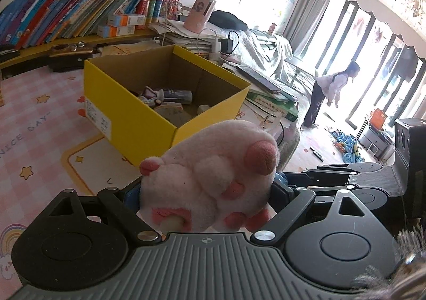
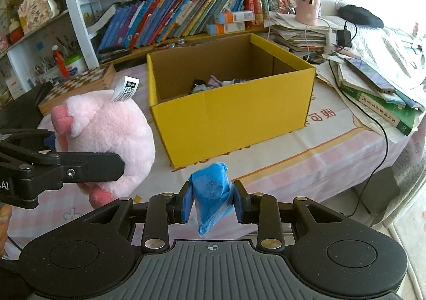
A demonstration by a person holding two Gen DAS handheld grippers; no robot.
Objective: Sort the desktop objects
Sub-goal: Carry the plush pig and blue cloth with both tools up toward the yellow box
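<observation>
Pink plush toy, blue bag and yellow box

The pink plush toy [image 2: 106,137], round with darker pink paws and a white tag on top, is held off the table at nine o'clock of the yellow box [image 2: 229,102]. The box sits open on the checked cloth, a few small items at its bottom. The small blue bag [image 2: 210,198], crumpled and pinched upright, hangs at six o'clock of the box.

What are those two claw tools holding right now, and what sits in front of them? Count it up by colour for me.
Pink: 1, the plush toy in the left gripper.
Blue: 1, the small bag in the right gripper.
Yellow: 1, the open box ahead.
Total: 3
</observation>
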